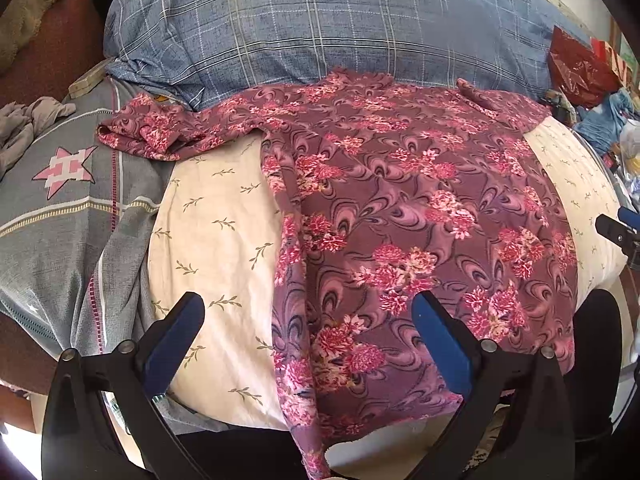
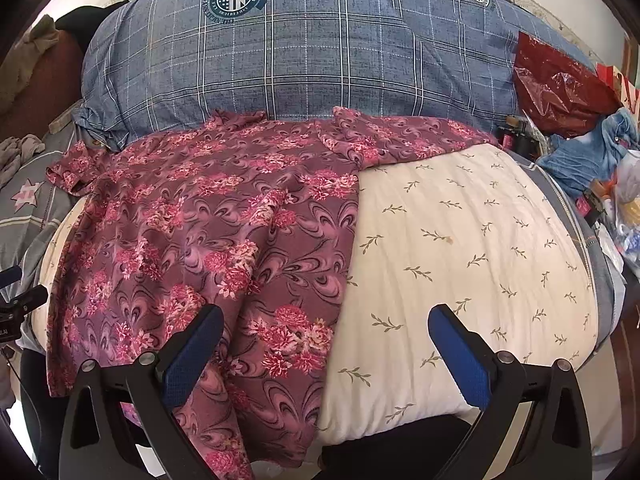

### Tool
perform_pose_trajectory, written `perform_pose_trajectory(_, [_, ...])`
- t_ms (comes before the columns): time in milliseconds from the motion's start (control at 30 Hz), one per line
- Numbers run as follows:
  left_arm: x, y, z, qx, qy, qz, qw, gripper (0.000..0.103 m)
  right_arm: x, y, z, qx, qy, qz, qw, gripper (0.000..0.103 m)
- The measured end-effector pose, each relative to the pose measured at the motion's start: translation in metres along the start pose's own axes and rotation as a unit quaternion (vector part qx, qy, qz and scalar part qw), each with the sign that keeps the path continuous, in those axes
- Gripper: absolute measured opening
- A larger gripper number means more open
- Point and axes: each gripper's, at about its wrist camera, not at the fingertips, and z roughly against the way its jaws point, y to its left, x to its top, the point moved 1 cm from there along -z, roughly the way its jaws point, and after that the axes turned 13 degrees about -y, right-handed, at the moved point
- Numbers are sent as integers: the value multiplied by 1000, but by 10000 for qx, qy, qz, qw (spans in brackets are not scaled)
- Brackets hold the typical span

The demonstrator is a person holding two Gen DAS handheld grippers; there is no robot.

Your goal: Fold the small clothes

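Observation:
A maroon floral short-sleeved top [image 1: 400, 208] lies spread flat on a cream leaf-print cushion [image 1: 216, 232], collar toward the far side, hem hanging over the near edge. It also shows in the right wrist view [image 2: 208, 232], on the same cushion [image 2: 460, 248]. My left gripper [image 1: 308, 312] is open and empty, above the top's left hem edge. My right gripper [image 2: 326, 322] is open and empty, above the top's right hem edge. The right gripper's tip shows at the left wrist view's right edge [image 1: 618, 232].
A large blue plaid pillow [image 2: 312, 52] lies behind the cushion. A grey star-print cover [image 1: 60, 184] lies left. A red plastic bag [image 2: 556, 84] and blue clothes [image 2: 588, 156] lie in clutter at the right. Grey cloth [image 1: 24, 128] is bunched far left.

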Motion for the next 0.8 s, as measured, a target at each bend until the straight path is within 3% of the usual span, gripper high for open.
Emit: perform_pose_trajectory(800, [11,-29,-11,-306,104,-187,9993,103,-3,-8,1,-126,-17,104,9999,102])
